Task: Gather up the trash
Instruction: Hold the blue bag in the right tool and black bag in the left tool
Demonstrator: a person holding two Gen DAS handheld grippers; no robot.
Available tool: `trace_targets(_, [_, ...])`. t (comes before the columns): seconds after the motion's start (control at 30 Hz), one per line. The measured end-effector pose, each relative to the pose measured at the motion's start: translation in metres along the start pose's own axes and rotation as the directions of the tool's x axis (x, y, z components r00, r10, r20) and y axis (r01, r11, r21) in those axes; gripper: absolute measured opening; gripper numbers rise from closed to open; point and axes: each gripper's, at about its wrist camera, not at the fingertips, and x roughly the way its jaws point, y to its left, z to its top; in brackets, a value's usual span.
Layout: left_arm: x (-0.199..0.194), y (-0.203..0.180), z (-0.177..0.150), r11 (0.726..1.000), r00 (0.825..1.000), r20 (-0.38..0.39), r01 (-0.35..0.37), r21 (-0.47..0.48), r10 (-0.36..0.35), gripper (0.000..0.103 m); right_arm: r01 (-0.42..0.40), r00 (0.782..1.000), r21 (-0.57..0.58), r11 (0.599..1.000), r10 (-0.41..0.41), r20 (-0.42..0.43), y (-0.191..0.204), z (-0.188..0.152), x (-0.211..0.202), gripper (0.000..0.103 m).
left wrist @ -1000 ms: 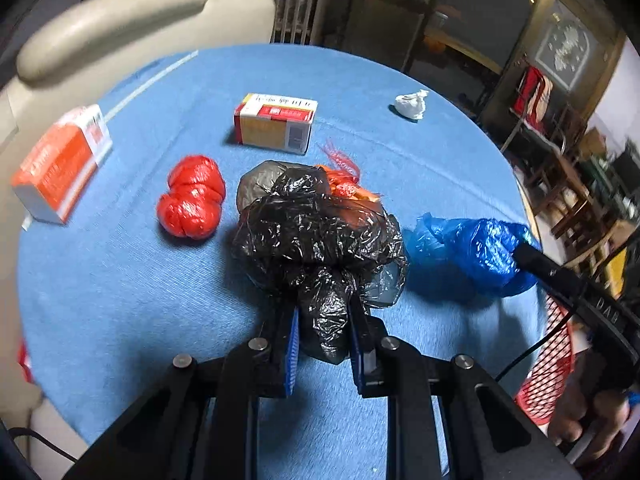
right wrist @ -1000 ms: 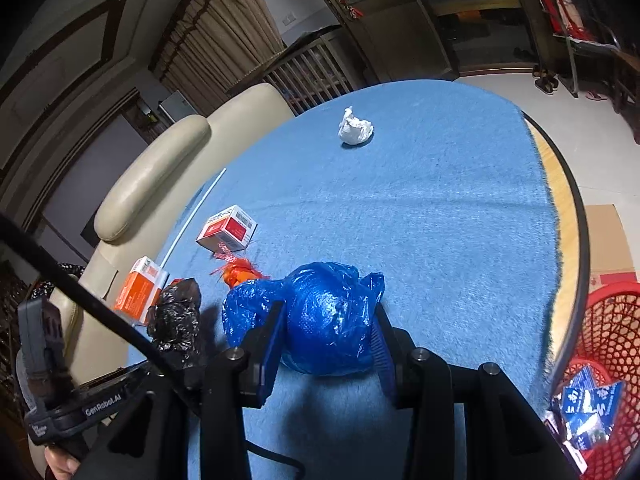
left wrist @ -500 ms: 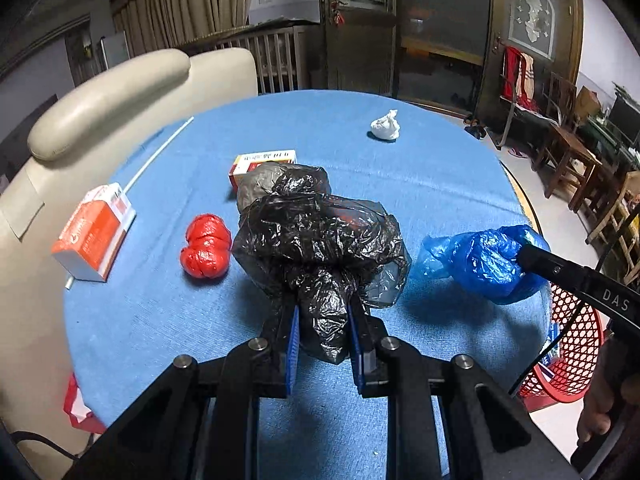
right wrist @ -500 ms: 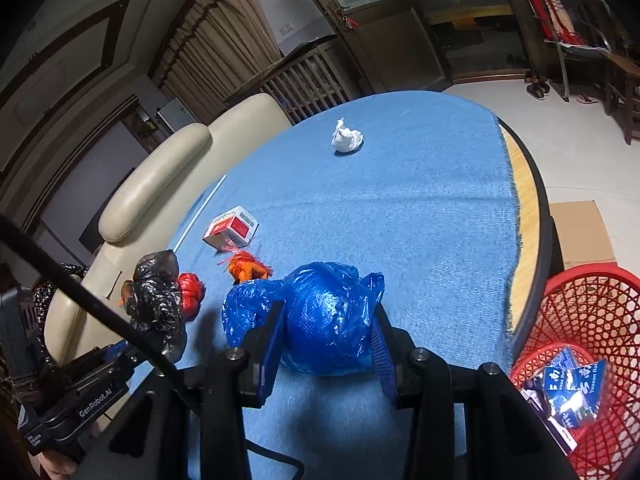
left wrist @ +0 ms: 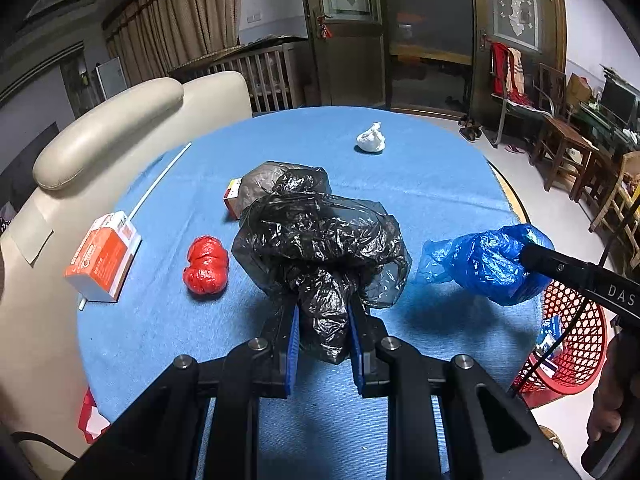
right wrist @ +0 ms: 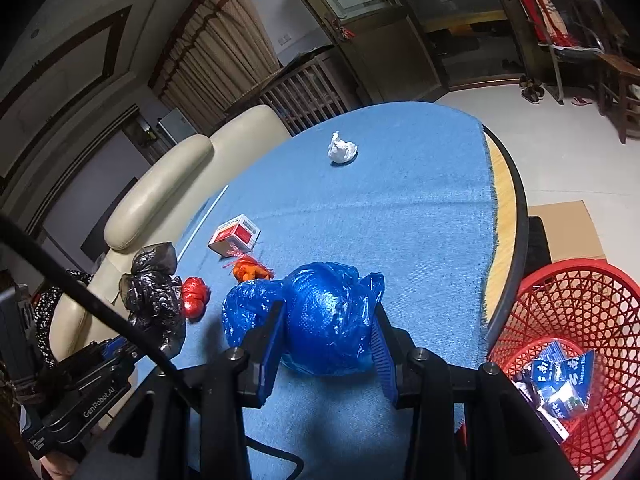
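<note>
right wrist only: orange wad (right wrist: 250,270)

Glossy crinkled plastic bag (left wrist: 320,248), blue cloth (left wrist: 420,188) — matt

A home's living room is showing here: a cream sofa (left wrist: 108,128) is sitting against a round desk (right wrist: 506,208) wearing a blue cloth (left wrist: 420,184), curtains (left wrist: 180,36) are hanging behind, a wooden door (left wrist: 348,28) with patterned glass is standing shut, and shoes (right wrist: 530,92) are lying on the floor beside wooden chairs (left wrist: 560,152).
</note>
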Motion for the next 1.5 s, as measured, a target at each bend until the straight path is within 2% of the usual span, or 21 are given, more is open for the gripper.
trace_targets(1.5, [0.013,0.004,0.005,0.994,0.999,-0.01,0.041,0.103,-0.04,0.023,-0.003,1.0,0.071,0.997,0.001,0.029,-0.027,-0.005,-0.035,0.043])
